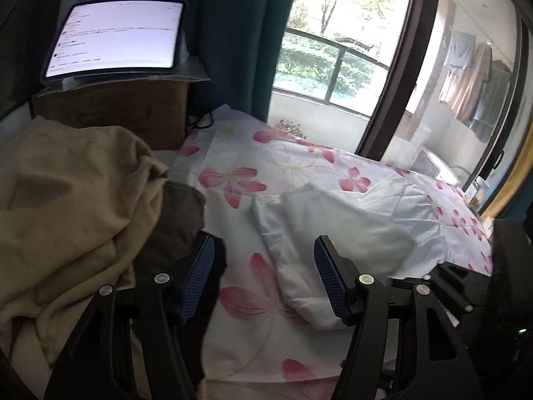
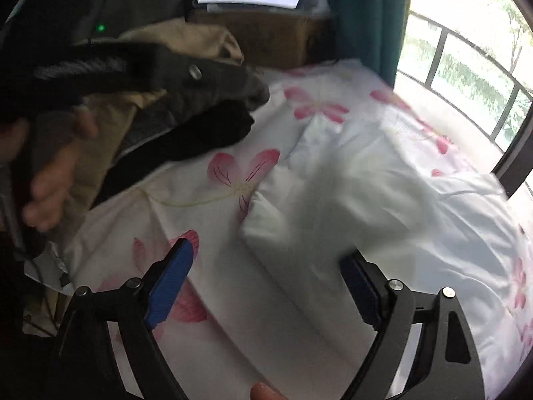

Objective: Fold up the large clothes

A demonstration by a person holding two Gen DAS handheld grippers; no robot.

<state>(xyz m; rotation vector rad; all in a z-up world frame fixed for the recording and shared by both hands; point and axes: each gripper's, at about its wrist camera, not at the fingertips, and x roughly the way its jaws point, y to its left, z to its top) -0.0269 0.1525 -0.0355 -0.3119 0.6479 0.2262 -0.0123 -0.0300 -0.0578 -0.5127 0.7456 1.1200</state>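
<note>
Left gripper (image 1: 265,276): jaws spread, nothing between the blue pads, hovering over the bed. Right gripper (image 2: 266,283): jaws likewise released, empty, hanging just above the near end of the white garment (image 2: 336,206).

The white garment lies on the flowered bedsheet (image 1: 233,180), roughly mid-bed. Taking the garment as landmark: the tan clothing heap (image 1: 76,180) and a dark garment (image 2: 206,133) sit to its left; the cardboard box (image 1: 133,106) carrying a lit tablet (image 1: 116,36) stands beyond and left of it; the window (image 1: 333,33) and green curtain (image 1: 240,33) lie beyond it.

Progress, as judged: the white garment appears folded into a compact oblong bundle, with a doubled edge visible along its left side. That piece looks finished or nearly so. The tan heap remains crumpled and unfolded, so much of the work is outstanding.

Orientation: the bundle's long axis runs from the grippers away toward the window, slanting slightly; the right wrist view is blurred, so its far end is unclear.
</note>
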